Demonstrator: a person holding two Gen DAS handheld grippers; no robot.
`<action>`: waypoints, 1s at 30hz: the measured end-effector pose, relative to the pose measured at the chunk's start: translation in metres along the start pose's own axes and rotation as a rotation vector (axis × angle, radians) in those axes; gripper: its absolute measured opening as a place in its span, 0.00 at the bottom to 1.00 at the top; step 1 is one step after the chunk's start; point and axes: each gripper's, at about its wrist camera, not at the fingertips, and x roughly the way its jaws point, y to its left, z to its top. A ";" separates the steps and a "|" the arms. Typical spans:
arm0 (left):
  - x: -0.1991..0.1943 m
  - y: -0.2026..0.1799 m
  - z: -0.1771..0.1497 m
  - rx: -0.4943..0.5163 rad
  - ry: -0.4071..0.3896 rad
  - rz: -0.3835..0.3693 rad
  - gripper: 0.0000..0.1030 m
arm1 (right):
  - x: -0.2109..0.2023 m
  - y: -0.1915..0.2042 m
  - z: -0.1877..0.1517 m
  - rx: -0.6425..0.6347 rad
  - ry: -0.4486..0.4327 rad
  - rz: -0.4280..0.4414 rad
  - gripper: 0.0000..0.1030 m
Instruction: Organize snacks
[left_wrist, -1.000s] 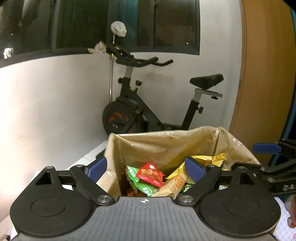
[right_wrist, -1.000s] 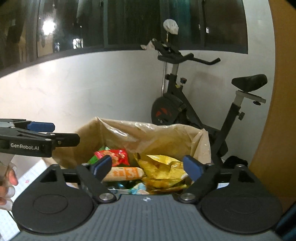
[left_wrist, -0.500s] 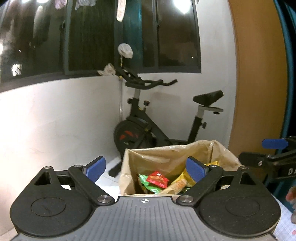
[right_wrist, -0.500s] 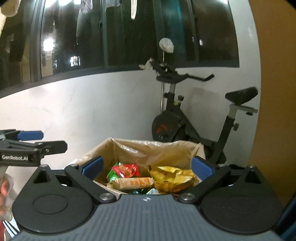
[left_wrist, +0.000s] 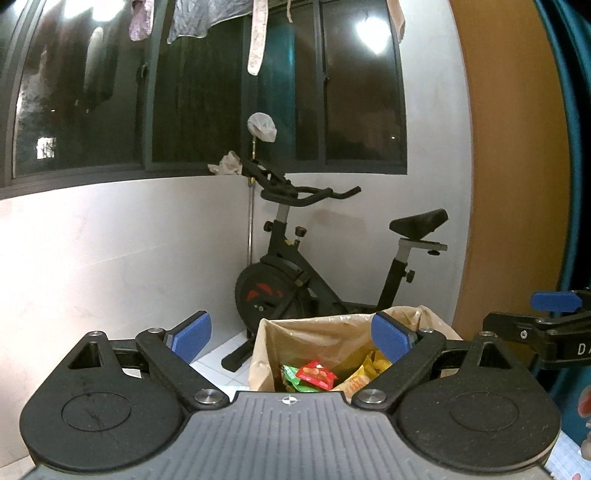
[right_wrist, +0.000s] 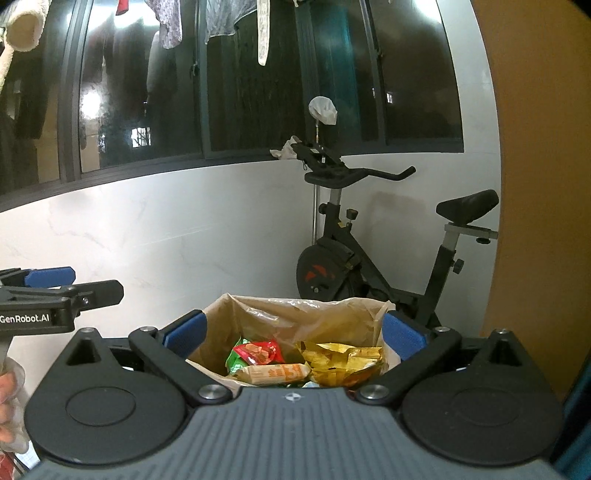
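Note:
A bin lined with a tan plastic bag (left_wrist: 332, 339) (right_wrist: 295, 314) stands ahead and below both grippers. It holds several snack packs: a red pack (left_wrist: 317, 373) (right_wrist: 260, 350), a green pack (left_wrist: 293, 380), an orange bar (right_wrist: 275, 373) and crumpled yellow packs (right_wrist: 343, 360) (left_wrist: 371, 363). My left gripper (left_wrist: 291, 338) is open and empty, raised behind the bin. My right gripper (right_wrist: 293, 336) is open and empty, also raised behind the bin. Each gripper shows at the edge of the other's view: the right one (left_wrist: 546, 325), the left one (right_wrist: 51, 295).
A black exercise bike (left_wrist: 295, 277) (right_wrist: 354, 258) stands behind the bin against a white wall. Dark windows with hanging laundry (right_wrist: 170, 26) run above. A wooden panel (left_wrist: 509, 184) rises on the right. White floor tiles (left_wrist: 218, 354) lie beside the bin.
Both grippers have pulled back and up from the bin, so it looks smaller and lower. Both stay open and empty. The snacks have not moved.

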 end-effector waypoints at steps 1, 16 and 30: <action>0.000 0.000 0.000 -0.004 0.001 0.000 0.92 | 0.000 0.000 0.000 0.002 -0.001 -0.002 1.00; -0.005 0.001 0.003 -0.032 -0.001 0.019 0.92 | -0.011 -0.002 0.004 0.024 -0.019 -0.017 1.00; -0.008 0.003 0.003 -0.049 -0.003 0.016 0.92 | -0.016 0.000 0.005 0.019 -0.027 -0.017 1.00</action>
